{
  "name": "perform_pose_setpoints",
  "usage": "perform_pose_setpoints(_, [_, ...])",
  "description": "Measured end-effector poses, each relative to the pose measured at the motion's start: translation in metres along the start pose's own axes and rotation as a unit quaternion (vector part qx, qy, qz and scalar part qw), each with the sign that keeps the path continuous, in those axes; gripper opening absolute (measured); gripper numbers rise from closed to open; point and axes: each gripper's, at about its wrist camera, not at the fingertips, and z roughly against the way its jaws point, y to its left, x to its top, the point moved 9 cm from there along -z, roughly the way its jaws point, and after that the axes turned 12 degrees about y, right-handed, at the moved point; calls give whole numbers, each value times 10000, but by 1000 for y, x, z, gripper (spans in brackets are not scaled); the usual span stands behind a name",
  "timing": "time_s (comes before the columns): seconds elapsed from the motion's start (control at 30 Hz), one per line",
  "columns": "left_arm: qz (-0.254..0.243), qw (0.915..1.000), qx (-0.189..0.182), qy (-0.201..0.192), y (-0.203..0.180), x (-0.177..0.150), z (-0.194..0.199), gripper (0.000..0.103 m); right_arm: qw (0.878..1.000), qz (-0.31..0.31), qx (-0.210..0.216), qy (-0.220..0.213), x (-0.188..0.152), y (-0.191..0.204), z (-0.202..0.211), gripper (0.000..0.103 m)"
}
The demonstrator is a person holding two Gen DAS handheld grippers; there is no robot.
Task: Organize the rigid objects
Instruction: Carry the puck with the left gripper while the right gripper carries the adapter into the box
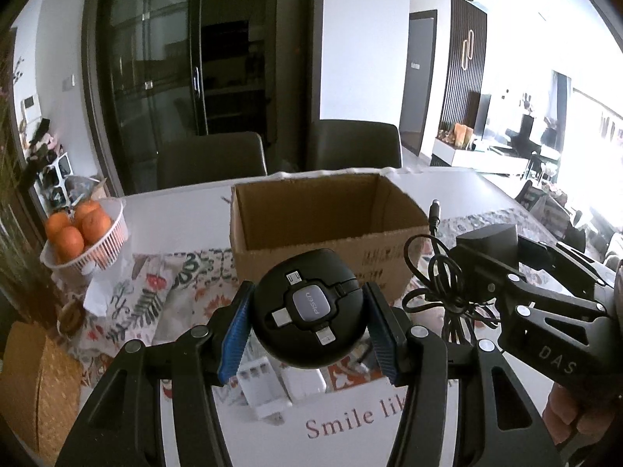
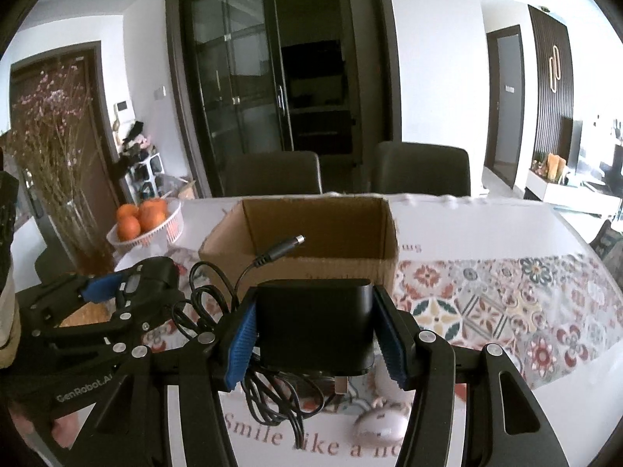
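While the open cardboard box (image 1: 327, 229) stands on the table just ahead, each load should clear its near rim before release. The right gripper (image 2: 315, 334) pinches a black power adapter (image 2: 315, 323), whose trailing cable (image 2: 272, 401) could snag that rim; the left gripper (image 1: 307, 327) pinches a round black cable reel (image 1: 311, 311), held above a white charger (image 1: 264, 389).

White walls (image 2: 128, 54). Dark glass-fronted cabinet (image 2: 249, 89) straight ahead, two grey chairs (image 2: 272, 173) tucked behind a white table (image 2: 486, 218) with patterned runner (image 2: 486, 303). Dried flowers (image 2: 50, 124) at left. Bright daylight flooding from the living room (image 1: 545, 124) at right.
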Motion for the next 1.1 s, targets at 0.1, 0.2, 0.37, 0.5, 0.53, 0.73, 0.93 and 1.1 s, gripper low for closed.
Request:
perform_pose_setpoints(0.1, [-32, 10000, 36, -15, 1, 13, 0, 55, 10000, 28, -39, -49, 13, 0, -1, 56])
perform_pose_setpoints(0.2, [-22, 10000, -9, 1, 2, 23, -2, 55, 9999, 46, -73, -78, 27, -2, -2, 56])
perform_pose_setpoints(0.37, [1, 10000, -65, 69, 4, 42, -11, 55, 9999, 40, -78, -49, 50, -6, -9, 56])
perform_pose_setpoints(0.5, [-35, 9999, 8, 108, 7, 56, -17, 55, 9999, 14, -110, 23, 64, -11, -19, 56])
perform_pose_setpoints(0.53, [-46, 9999, 27, 121, 7, 60, -20, 55, 9999, -1, -124, 48, 67, -13, -22, 56])
perform_pose_setpoints(0.73, [-37, 9997, -3, 236, 13, 78, -35, 55, 9996, 10, -180, 236, 86, -20, -43, 56])
perform_pose_setpoints(0.93, [31, 9988, -83, 486, 20, 90, -55, 55, 9990, -5, -197, 407, 104, -27, -61, 56])
perform_pose_setpoints(1.1, [158, 9975, -115, 677, 27, 98, -72, 55, 9978, -1, -86, 656, 112, -26, -83, 56])
